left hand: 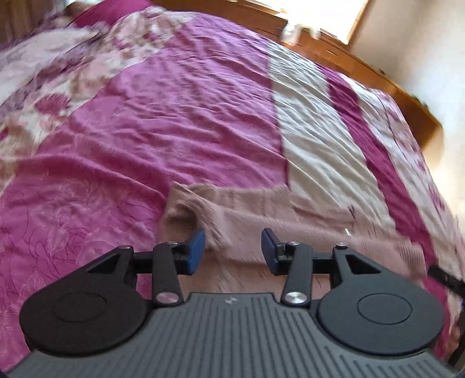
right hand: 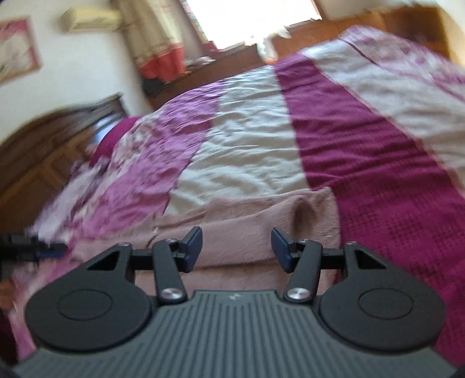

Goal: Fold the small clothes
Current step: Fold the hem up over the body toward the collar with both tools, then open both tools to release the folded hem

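Observation:
A small dusty-pink garment point(left hand: 261, 215) lies flat on the bed, with a raised fold near its left end. My left gripper point(left hand: 233, 250) hangs open just over its near left part, nothing between the blue pads. In the right wrist view the same pink garment point(right hand: 247, 221) spreads under my right gripper point(right hand: 236, 250), which is open too, above the cloth's right part near a dark crease. The right gripper's black tip point(left hand: 444, 279) shows at the left view's right edge. The left gripper's tip point(right hand: 35, 250) shows at the right view's left edge. Both views are blurred.
A magenta, cream and floral bedspread point(left hand: 174, 116) covers the whole bed. A wooden bed frame point(left hand: 363, 67) runs along the far side by a white wall. A wooden headboard point(right hand: 43, 151), a bright window point(right hand: 247, 20) and curtains point(right hand: 157, 43) stand beyond.

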The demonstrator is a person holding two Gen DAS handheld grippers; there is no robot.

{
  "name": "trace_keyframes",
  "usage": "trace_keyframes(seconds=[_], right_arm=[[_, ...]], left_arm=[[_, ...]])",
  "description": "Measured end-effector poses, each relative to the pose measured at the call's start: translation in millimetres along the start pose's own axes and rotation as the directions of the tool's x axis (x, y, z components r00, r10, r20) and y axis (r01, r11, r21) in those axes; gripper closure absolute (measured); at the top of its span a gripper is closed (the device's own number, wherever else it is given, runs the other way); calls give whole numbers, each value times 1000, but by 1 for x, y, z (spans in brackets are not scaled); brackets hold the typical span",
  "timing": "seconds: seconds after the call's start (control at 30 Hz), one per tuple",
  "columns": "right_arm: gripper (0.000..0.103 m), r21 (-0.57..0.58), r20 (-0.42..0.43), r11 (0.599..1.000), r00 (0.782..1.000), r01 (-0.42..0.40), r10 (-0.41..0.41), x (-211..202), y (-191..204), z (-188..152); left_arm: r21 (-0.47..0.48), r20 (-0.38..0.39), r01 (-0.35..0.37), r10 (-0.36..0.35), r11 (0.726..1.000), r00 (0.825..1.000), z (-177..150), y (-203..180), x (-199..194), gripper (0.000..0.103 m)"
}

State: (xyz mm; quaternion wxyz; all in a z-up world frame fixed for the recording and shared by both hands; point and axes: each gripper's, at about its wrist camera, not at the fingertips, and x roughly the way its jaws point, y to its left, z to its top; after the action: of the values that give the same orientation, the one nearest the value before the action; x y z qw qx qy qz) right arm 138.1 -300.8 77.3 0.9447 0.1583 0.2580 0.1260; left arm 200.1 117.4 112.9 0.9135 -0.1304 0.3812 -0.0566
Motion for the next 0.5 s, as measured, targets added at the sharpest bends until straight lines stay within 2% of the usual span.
trace_keyframes(seconds=[0.17, 0.3, 0.5], right_arm=[[47, -149, -46, 989, 999, 0, -7, 11, 33, -24], [47, -178, -88, 984, 996, 10, -26, 28, 46, -41], [47, -208, -74, 977, 995, 53, -70, 45, 54, -47]], left_arm=[[76, -40, 20, -17, 997, 999, -30, -29, 10, 52], [124, -80, -2, 12, 992, 997, -51, -44, 32, 52], [197, -46, -60, 71, 978, 996, -58, -55, 55, 52]])
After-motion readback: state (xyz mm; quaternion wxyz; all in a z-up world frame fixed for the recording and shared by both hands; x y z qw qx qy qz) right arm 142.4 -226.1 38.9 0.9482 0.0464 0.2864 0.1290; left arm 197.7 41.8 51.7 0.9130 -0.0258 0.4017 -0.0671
